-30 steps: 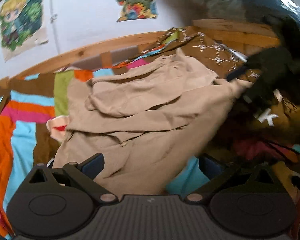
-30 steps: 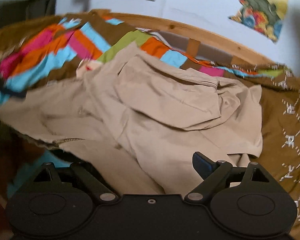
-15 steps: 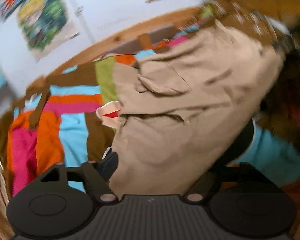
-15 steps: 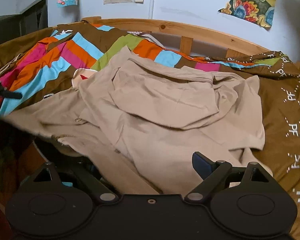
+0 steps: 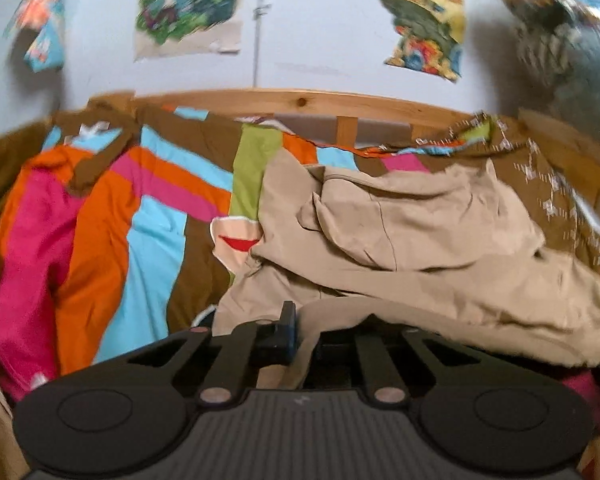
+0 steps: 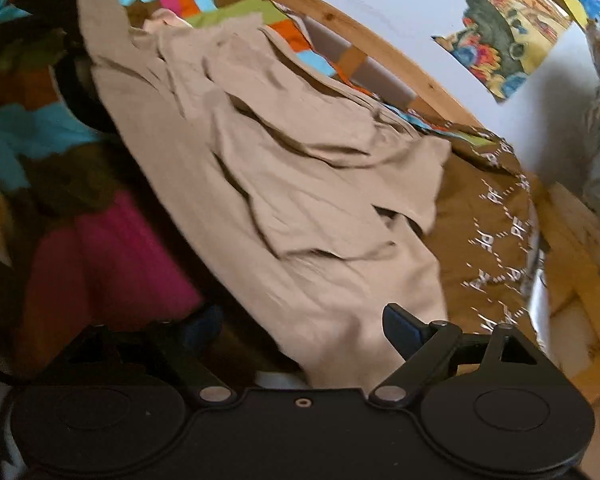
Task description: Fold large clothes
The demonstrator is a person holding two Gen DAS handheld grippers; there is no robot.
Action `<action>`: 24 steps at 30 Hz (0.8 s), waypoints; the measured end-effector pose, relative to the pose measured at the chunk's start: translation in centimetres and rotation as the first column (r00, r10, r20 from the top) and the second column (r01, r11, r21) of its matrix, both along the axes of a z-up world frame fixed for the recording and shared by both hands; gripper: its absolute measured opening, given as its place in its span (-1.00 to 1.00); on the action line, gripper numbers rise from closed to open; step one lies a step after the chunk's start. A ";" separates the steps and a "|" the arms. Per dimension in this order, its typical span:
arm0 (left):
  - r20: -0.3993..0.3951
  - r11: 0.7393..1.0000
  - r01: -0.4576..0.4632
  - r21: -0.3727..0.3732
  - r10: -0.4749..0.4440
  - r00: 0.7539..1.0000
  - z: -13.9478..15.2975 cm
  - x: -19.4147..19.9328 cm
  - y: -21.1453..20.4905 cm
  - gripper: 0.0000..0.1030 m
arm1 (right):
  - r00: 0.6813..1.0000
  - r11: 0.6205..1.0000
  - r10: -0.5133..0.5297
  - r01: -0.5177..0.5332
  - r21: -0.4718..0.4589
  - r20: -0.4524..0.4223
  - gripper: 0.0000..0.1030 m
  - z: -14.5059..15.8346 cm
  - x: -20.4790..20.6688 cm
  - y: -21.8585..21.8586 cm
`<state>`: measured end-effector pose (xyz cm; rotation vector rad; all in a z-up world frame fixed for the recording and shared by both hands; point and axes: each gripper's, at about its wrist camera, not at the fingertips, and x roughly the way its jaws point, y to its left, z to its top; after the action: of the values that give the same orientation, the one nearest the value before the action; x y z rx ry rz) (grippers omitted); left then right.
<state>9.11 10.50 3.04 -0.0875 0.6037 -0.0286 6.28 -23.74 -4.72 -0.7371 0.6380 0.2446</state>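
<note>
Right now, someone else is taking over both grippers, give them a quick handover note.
Left gripper: shut on the near edge of the beige garment.
Right gripper: open, with the garment's hem lying between its fingers, not gripped.
The garment lies crumpled on the striped bedspread, near the wooden bed rail.
Done: no neat fold visible.
Left: spread it flat, then fold.

The left black two-finger gripper (image 5: 302, 338) has its jaws drawn close together, pinching a fold of beige fabric (image 5: 400, 240) between the blue-padded fingertips (image 5: 288, 330). The right black two-finger gripper (image 6: 300, 332) is tilted, its jaws spread wide, the beige fabric lying between its fingers.
</note>
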 end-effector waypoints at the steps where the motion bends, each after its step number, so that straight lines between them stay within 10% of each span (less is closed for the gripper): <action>1: -0.007 1.000 -0.009 -0.028 0.009 1.000 -0.1 0.2 0.3 -0.83 | 1.000 1.000 -0.003 0.003 -0.011 -0.002 0.64 0.0 0.3 -0.3; 3: -0.020 0.997 -0.025 -0.073 0.024 1.000 -0.2 0.4 0.9 -0.84 | 1.000 1.000 -0.003 0.003 -0.026 -0.003 0.50 -0.1 0.8 -0.9; 6: -0.024 0.994 -0.045 -0.098 0.042 0.999 -0.4 0.5 1.2 -0.84 | 1.000 0.999 -0.009 0.010 -0.051 0.018 -0.24 -0.3 1.3 -1.5; 11: -0.032 1.000 -0.016 -0.010 0.015 0.999 0.0 -0.6 0.0 -0.89 | 0.998 1.000 -0.017 0.017 0.001 0.055 -0.89 0.7 0.4 -2.5; 18: -0.053 0.976 0.147 0.162 -0.140 0.989 4.4 -5.2 -2.8 -0.95 | 0.996 0.991 -0.020 0.009 0.132 0.082 -0.98 5.8 -3.1 -3.9; 24: -0.114 0.966 0.232 0.115 -0.219 0.969 8.0 -9.4 -2.2 -0.94 | 1.000 0.983 0.007 -0.011 0.186 0.023 -0.97 11.9 -5.8 -6.3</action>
<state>-0.25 8.29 11.04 0.1055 0.7124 -0.2078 0.48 -30.05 7.20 -0.5621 0.5821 0.2994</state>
